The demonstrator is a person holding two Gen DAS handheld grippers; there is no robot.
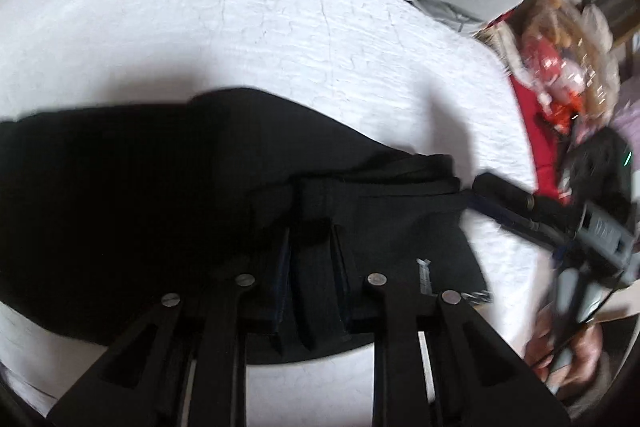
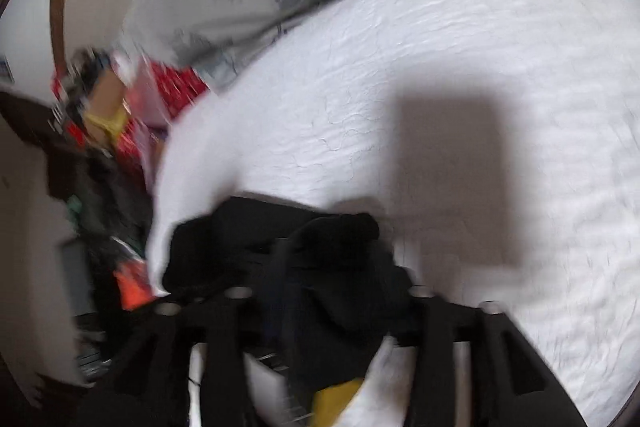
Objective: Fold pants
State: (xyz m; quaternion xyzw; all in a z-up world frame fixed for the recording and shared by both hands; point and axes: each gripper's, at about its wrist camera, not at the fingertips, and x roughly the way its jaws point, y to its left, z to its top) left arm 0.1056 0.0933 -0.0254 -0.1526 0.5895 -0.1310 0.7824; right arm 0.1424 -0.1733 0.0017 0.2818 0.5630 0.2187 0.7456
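Mid-fold: both the left gripper (image 1: pixel 310 259) and right gripper (image 2: pixel 320 267) pinch the black pants (image 1: pixel 140 195), which next need laying flat ahead on the bed (image 1: pixel 280 39).

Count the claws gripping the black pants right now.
2. The left claw pinches the black pants on the white bedspread; the right claw grips their far-right edge. Blur hides the details.

Pants (image 1: pixel 140 187): black fabric, one item. Lying spread on the white bed cover (image 1: pixel 280 39), broad dark mass to one side, layered folded edges at the other. In the right wrist view a bunched black end (image 2: pixel 312 267) sits raised near the cover's edge.
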